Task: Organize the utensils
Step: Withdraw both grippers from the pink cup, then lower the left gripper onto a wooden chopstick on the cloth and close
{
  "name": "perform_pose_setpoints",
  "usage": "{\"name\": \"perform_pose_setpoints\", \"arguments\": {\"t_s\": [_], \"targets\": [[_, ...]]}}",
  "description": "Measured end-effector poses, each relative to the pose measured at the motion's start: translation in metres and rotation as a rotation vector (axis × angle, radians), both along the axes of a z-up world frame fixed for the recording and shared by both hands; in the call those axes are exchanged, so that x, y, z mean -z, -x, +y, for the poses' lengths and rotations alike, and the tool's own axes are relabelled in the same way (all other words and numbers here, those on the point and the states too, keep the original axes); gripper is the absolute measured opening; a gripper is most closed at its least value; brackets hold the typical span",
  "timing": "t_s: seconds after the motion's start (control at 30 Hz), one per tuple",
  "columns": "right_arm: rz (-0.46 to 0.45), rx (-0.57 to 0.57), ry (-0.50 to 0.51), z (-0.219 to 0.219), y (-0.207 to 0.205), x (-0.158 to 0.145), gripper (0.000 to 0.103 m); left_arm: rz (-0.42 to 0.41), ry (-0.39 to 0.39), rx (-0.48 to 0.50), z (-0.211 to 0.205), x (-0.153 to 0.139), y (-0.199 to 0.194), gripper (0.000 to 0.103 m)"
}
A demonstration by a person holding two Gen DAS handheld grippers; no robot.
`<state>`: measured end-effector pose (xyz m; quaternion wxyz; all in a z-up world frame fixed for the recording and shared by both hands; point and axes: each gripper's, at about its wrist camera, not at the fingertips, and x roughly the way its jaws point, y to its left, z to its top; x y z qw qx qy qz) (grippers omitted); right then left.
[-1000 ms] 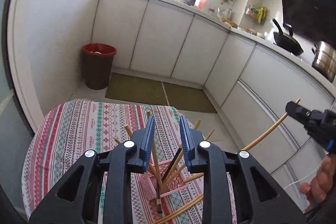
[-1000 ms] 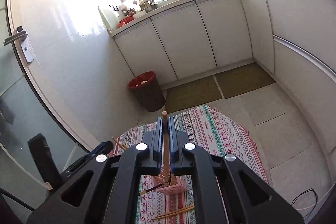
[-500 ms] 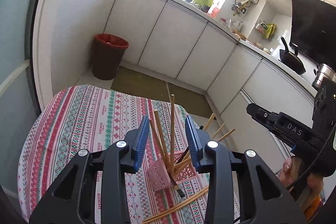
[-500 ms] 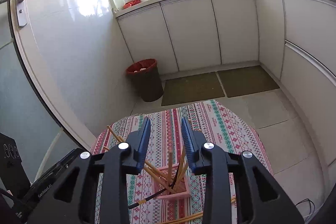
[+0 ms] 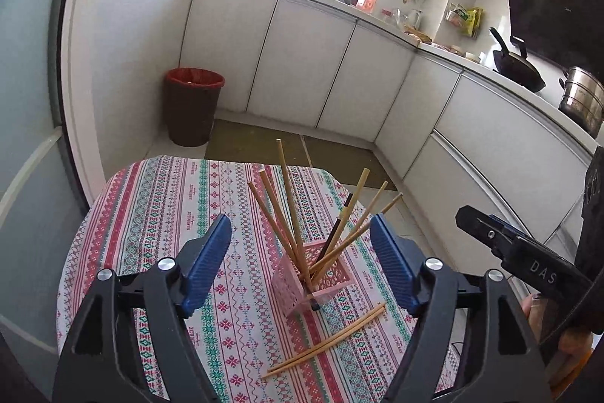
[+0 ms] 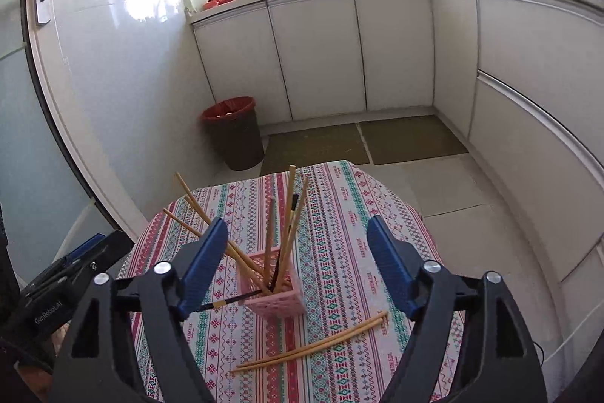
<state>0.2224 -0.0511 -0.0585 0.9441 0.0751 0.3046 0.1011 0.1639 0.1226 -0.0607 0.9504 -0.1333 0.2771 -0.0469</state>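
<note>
Two loose wooden chopsticks (image 5: 327, 342) lie side by side on the bench (image 5: 151, 214), nearest the cameras. Just behind them a pink lattice holder (image 5: 313, 278) stands with more chopsticks fanned out, one of them dark. Both the left gripper (image 5: 298, 263) and right gripper (image 6: 296, 261) have fingers apart and opening, empty, with the holder beyond them, untouched.

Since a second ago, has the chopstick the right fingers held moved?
Yes. It left the right gripper and now stands in the pink holder on the tablecloth.
</note>
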Motion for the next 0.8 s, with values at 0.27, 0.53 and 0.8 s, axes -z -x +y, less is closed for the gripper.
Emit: {"name": "perform_pose_setpoints", "arguments": {"t_s": [0.27,0.53,0.8], "targets": [[0.087,0.027,-0.019,-0.046,0.041,0.036,0.096,0.053,-0.045,0.065,-0.026,0.013,0.024,0.096],[0.294,0.059,-0.067,-0.116,0.091,0.116,0.096,0.179,-0.115,0.196,-0.076,0.058,0.04,0.096],[0.239,0.313,-0.341,-0.202,0.122,0.122,0.096,0.339,-0.267,0.414,-0.163,0.114,0.016,0.096]]}}
